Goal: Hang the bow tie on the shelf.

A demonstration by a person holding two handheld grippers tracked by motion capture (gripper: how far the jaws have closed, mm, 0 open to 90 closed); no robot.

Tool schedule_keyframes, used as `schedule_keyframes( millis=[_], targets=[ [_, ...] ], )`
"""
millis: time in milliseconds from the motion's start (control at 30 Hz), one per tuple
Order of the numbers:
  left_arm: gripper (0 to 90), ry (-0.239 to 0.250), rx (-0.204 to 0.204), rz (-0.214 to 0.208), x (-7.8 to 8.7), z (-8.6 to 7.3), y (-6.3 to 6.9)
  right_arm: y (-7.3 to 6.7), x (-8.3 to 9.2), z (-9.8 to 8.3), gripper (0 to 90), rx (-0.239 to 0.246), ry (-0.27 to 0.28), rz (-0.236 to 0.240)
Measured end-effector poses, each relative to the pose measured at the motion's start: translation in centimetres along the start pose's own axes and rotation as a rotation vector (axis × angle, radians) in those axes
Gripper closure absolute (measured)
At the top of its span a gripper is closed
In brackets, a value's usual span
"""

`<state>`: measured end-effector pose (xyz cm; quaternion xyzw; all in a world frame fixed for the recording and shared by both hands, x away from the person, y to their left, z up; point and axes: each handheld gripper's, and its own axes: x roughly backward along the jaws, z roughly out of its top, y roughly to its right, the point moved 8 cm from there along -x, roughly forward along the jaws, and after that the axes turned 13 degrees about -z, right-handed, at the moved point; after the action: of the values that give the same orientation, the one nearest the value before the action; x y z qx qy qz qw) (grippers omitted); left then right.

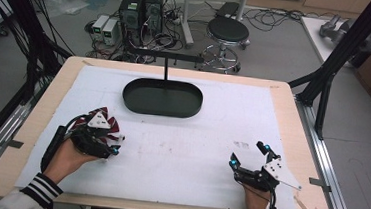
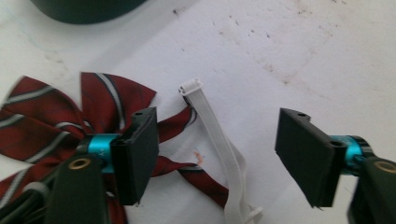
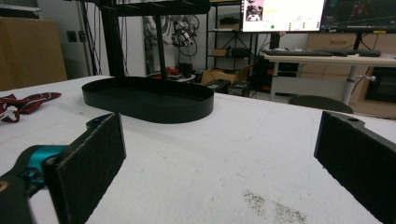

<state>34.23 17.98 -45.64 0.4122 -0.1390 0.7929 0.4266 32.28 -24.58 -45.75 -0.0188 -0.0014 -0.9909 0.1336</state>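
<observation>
Here, the left gripper (image 2: pixel 219 161) hovers with jaws spread directly over the one red striped bow tie (image 2: pixel 56 116); its white strap (image 2: pixel 219 140) runs lengthwise between the jaws, while the bow lies by one jaw. The right gripper (image 1: pixel 252 157), jaws also spread and empty, rests well apart at the table's (image 1: pixel 284 92) right. One black oval tray (image 1: pixel 162 97) sits beyond, so the left gripper is nearer.

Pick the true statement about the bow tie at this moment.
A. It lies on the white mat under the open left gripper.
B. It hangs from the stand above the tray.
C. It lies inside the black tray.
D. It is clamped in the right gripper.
A. The bow tie lies flat on the white mat, with the left gripper over it, jaws apart and closed on nothing; the tray holds nothing.
</observation>
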Motion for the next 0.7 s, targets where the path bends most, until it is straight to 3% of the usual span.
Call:
schedule_keyframes(
  millis=[233, 500, 700],
  targets=[
    [36.9, -0.053, 0.032, -0.018, -1.2, -0.2, -0.2, 0.0, 0.0, 0.0, 1.0, -0.003, 0.000, 0.002],
    [41.9, -0.139, 0.075, -0.001, -1.8, -0.8, -0.5, 0.0, 0.0, 0.0, 1.0, -0.009, -0.002, 0.003],
    [42.5, -0.152, 0.087, 0.002, -2.4, -0.9, -0.6, 0.0, 0.0, 0.0, 1.0, -0.009, -0.002, 0.003]
  ],
)
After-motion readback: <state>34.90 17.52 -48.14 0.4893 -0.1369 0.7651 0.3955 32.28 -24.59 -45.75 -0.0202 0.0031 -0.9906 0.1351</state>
